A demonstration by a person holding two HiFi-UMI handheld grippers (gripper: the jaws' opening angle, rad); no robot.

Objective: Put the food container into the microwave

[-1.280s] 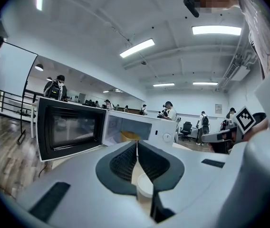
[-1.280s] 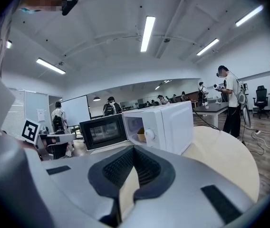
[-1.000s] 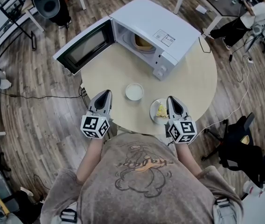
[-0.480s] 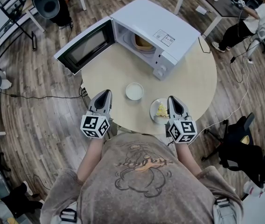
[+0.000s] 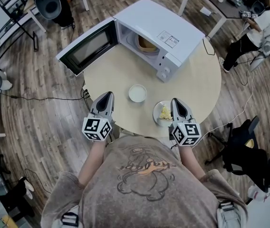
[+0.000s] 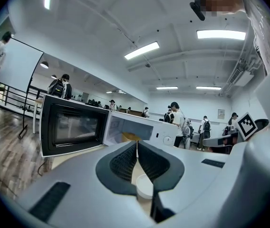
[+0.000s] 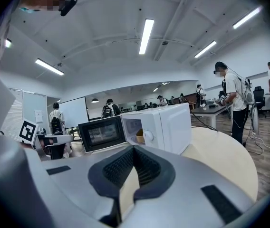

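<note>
- The white box-shaped microwave (image 5: 159,30) stands at the far side of the round beige bench (image 5: 197,84). Its black-windowed door (image 5: 88,46) is swung wide to its left, so the cavity is open to the person.
- A small round white container (image 5: 137,93) sits on the bench well in front of the microwave's opening, apart from both tools.
- A round pale plate with yellow food (image 5: 162,113) lies further from the microwave, just beside the right hand-held gripper (image 5: 175,100).
- A tan rounded thing (image 5: 146,43) sits inside the microwave's cavity. Whether it is a food container or part of the oven I cannot tell.
- The left hand-held gripper (image 5: 108,95) points toward the microwave from the bench's near edge. Its jaws are pressed together on nothing, and the white container shows just beyond them.
- The right hand-held gripper likewise has its jaws pressed together and empty, aimed at the microwave.
- This fits two stages. Either the white container on the bench is waiting to be carried in, or the tan thing is the container already set inside with the door left open.
- Any grasp from here would call for the jaws to spread first, since neither tool holds anything.
</note>
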